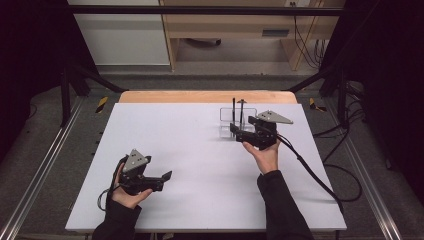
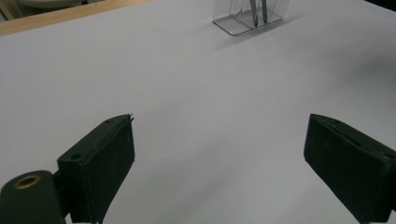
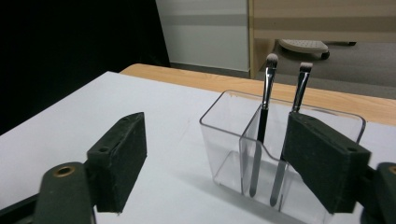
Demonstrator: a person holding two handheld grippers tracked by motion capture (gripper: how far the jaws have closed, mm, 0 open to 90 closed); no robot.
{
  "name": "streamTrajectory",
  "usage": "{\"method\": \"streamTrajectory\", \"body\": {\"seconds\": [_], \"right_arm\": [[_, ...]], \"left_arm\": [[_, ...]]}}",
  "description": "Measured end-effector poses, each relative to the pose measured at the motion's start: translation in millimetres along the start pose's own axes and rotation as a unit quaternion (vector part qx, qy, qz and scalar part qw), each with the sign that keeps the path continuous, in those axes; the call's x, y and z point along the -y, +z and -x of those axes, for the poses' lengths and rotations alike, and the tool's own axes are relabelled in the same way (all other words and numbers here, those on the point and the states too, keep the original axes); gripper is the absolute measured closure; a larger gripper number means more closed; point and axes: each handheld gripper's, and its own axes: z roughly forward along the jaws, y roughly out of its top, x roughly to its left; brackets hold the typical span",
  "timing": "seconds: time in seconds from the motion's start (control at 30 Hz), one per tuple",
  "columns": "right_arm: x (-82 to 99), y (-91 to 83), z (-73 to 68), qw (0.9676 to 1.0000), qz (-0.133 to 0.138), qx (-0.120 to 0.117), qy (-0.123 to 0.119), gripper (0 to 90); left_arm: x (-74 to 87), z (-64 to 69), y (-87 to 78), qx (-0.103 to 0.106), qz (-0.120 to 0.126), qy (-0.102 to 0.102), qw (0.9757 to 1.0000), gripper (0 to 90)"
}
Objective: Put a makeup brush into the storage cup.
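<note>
Left hand-held gripper [image 1: 167,176] low over near-left of white table [image 1: 200,165], jaws wide apart, empty. Right hand-held gripper [image 1: 234,131] open, at clear acrylic organizer [image 3: 243,149] holding two upright makeup brushes [image 3: 262,121].

— What blocks the flat white table top [image 1: 200,150]?
— A clear plastic divided holder [image 3: 233,140] holding two upright slim dark-handled makeup brushes [image 3: 262,121], far right. Elsewhere, open passage.
</note>
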Motion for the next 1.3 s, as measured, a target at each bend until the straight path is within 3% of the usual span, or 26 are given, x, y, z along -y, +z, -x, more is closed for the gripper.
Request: {"method": "streamTrajectory", "body": {"seconds": [0.63,0.87,1.3], "right_arm": [[21.6,-50.3,-7.7,0.9992,-0.009,-0.027,-0.027,9.5],[35.3,-64.9,-1.9,0.9991,-0.021,-0.025,-0.028,7.7],[62.7,-86.5,12.1,0.9989,-0.038,-0.02,-0.019,6.6]], "left_arm": [[0.5,-2.5,-2.5,0.004,0.004,-0.003,1.0,7.6],[1.4,-1.9,-1.8,0.005,0.001,0.002,1.0,7.2],[9.4,-6.8,-3.4,0.002,0.003,-0.01,0.9999,7.2]]}}
